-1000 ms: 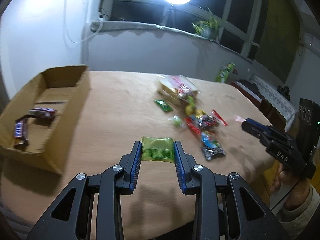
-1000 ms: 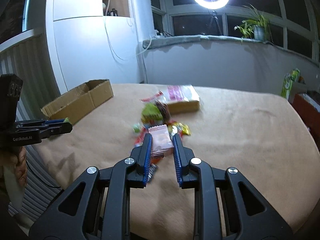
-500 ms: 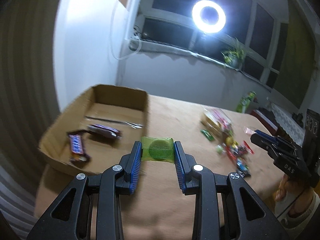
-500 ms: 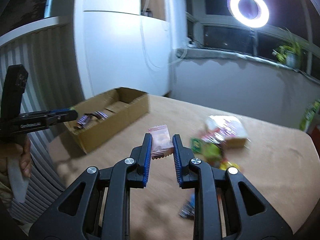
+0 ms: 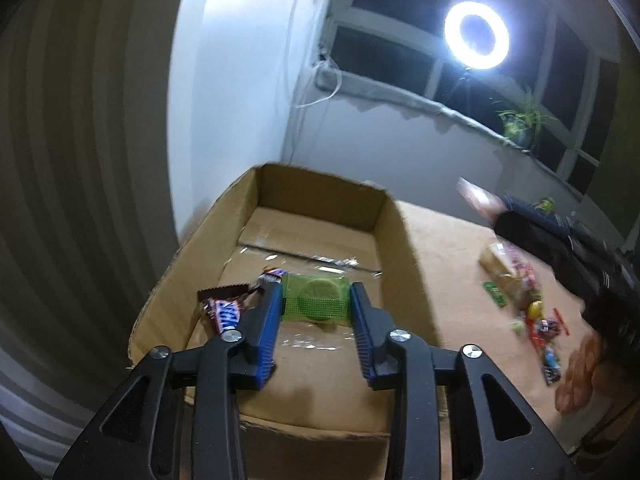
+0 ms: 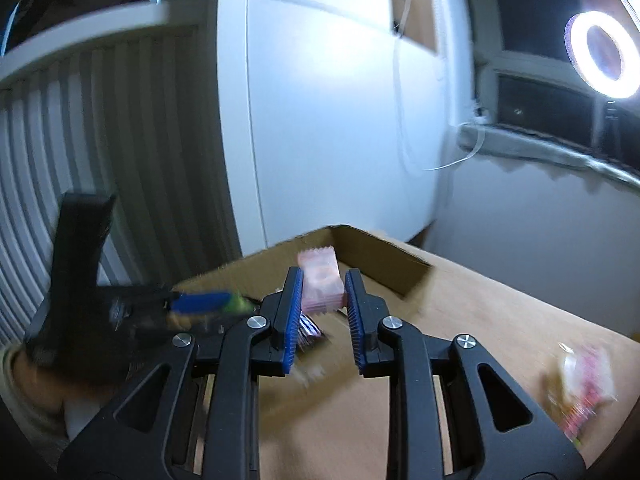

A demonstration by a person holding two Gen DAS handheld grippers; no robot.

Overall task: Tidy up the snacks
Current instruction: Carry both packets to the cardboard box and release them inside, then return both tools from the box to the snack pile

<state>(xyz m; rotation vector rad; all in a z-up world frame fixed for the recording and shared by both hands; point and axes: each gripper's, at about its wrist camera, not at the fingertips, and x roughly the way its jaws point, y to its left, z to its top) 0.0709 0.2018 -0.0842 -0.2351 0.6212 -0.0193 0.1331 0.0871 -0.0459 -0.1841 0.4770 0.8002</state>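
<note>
Left claw (image 5: 316,306) clamps a green packet (image 5: 315,298) over the cardboard box (image 5: 396,240), half hiding a chocolate bar (image 5: 224,312); right claw (image 6: 322,296) clamps a blurred pink packet (image 6: 321,284).

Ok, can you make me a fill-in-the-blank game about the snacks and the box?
1. The left hand-held gripper holds a ___ packet.
2. The right hand-held gripper holds a ___ packet.
3. The chocolate bar lies inside the ___ box.

Missing words: green; pink; cardboard
</note>
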